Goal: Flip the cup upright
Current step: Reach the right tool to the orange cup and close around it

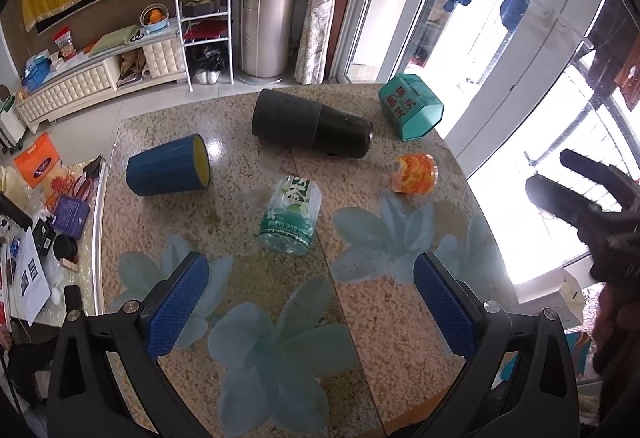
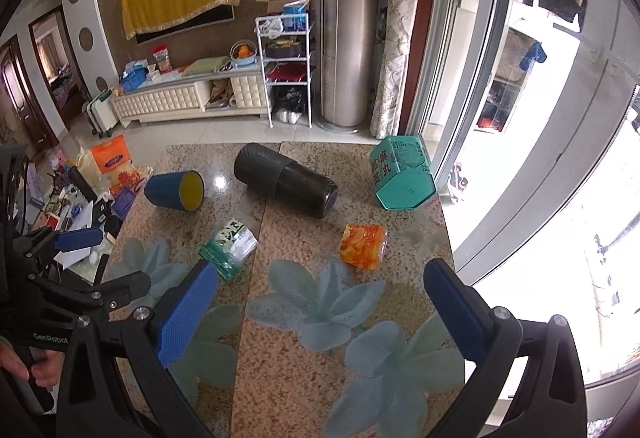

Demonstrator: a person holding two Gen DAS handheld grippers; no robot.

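**Five containers on their sides, both grippers spread and empty**

The table (image 1: 248, 110) is speckled stone under glass printed with pale blue flowers, a seam running down its middle. Beyond it stand a tall silver cylinder unit (image 2: 343, 22), a white wire rack (image 2: 285, 66), a cream tufted cabinet (image 2: 180, 102) and a yellow cloth (image 2: 180, 4) on the wall; bright glass doors (image 2: 540, 118) fill the side nearest the tin.

The black flask (image 1: 310, 124) lies at the table's middle. The blue cup (image 1: 168, 166), yellow inside, lies on its side beside the flask, its mouth turned toward it. On the flask's other side lies a teal tin (image 1: 410, 106) with red Chinese characters; its lid reads "BLACK SESAME" in the right view. In front of the flask lie a clear green-labelled cup (image 1: 290, 216) with Chinese print and a smaller orange cup (image 1: 414, 174).

The left gripper (image 1: 312, 302) hovers in front of the green cup, jaws wide apart, touching nothing. The right gripper (image 2: 320, 314) is likewise wide and empty. The left handle reads "GenRobot".
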